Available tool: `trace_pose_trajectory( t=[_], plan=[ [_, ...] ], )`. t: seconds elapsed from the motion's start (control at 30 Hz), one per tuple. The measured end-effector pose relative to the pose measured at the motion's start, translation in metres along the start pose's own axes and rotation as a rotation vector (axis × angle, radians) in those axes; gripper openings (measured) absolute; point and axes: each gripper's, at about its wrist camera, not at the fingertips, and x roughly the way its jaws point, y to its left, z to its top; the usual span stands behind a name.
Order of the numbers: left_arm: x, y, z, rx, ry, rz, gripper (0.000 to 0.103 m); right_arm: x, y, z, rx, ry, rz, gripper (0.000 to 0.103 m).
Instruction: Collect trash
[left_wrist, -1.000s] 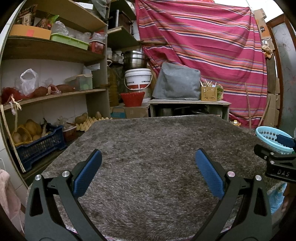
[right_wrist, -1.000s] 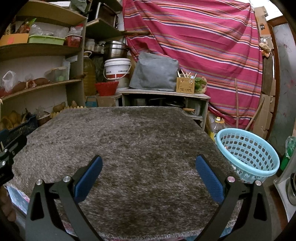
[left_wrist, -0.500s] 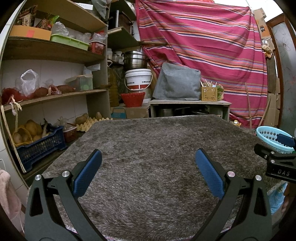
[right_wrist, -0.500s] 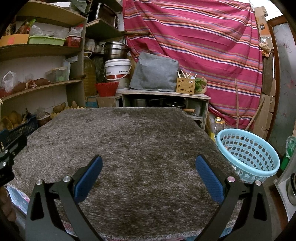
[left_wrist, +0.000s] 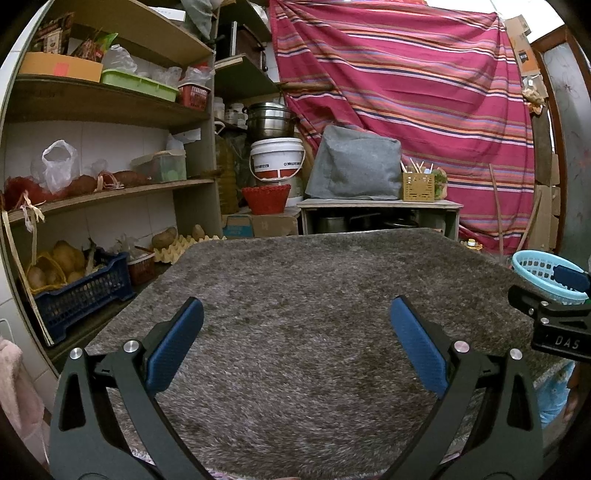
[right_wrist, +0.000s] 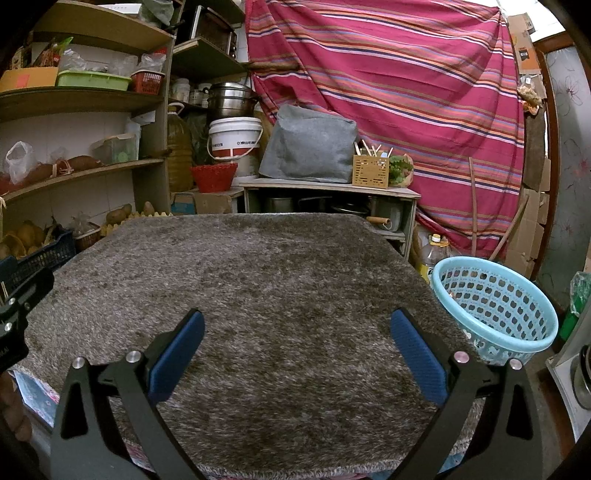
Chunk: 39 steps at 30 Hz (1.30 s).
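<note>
A shaggy grey-brown rug covers the table top, and I see no loose trash on it. A light blue perforated basket stands off the table's right edge; in the left wrist view the basket peeks in at far right. My left gripper hovers open over the near part of the rug, blue pads wide apart, nothing between them. My right gripper is open the same way, empty. The right gripper's body shows at the left view's right edge; the left gripper's body shows at the right view's left edge.
Wooden shelves on the left hold bags, boxes and a blue crate of potatoes. Behind the table a low cabinet carries a grey cover and a wooden utensil box. A striped red cloth hangs at the back.
</note>
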Motion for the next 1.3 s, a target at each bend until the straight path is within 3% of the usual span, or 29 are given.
trace_pose_trajectory(
  t=[1.3],
  plan=[
    [-0.0012, -0.0019, 0.0013, -0.004, -0.003, 0.011, 0.098, 0.0021, -0.004, 0.0011, 0.002, 0.0, -0.002, 0.098]
  ],
)
